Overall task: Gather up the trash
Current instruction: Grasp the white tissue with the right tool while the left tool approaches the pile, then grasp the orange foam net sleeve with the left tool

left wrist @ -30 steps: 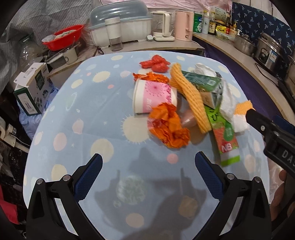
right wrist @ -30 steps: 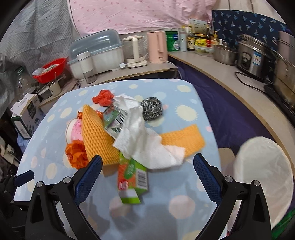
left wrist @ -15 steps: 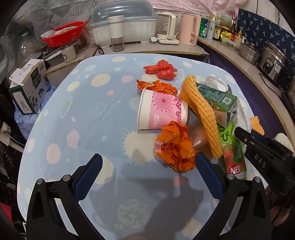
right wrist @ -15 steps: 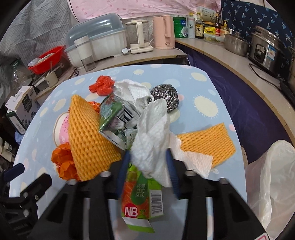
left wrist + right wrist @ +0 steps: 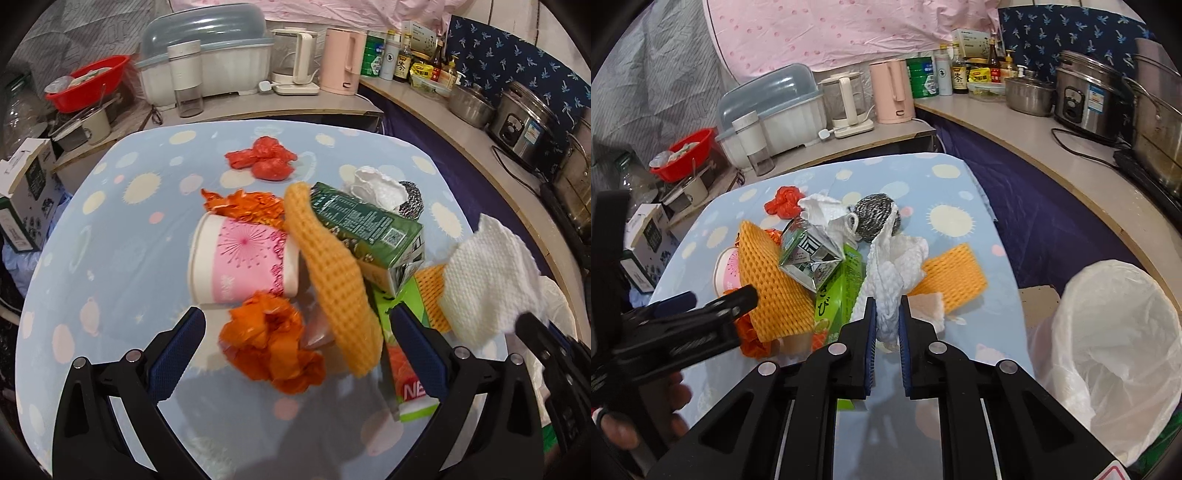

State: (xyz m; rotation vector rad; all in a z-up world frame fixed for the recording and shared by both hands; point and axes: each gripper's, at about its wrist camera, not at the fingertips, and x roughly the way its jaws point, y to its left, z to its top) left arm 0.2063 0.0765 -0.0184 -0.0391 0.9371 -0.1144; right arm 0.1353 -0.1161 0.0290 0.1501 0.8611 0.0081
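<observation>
The right hand-held gripper (image 5: 886,317) is clamped on a white paper towel (image 5: 894,273), its two blue pads pinching the crumpled sheet so that it hangs up off the heap, presumably to carry it over to the white-lined trash bag (image 5: 1115,332) that stands open just off the bench's right edge. That bag sits close to the pile, which looks deliberate: a short swing should be enough to drop things in. The left hand-held gripper (image 5: 295,350) has its jaws spread wide and holds nothing; it hovers low over the near side of the heap, with a crumpled orange wrapper (image 5: 273,350) between its pads, which I take to be its next pick. The rest of the trash lies bunched on the blue spotted bench (image 5: 110,229): a pink paper cup (image 5: 240,262) on its side, an orange foam net (image 5: 332,273) draped across a green carton (image 5: 365,225), a steel scourer (image 5: 877,218), and a red bag knot (image 5: 266,162) farther back. Little seems collected yet.
</observation>
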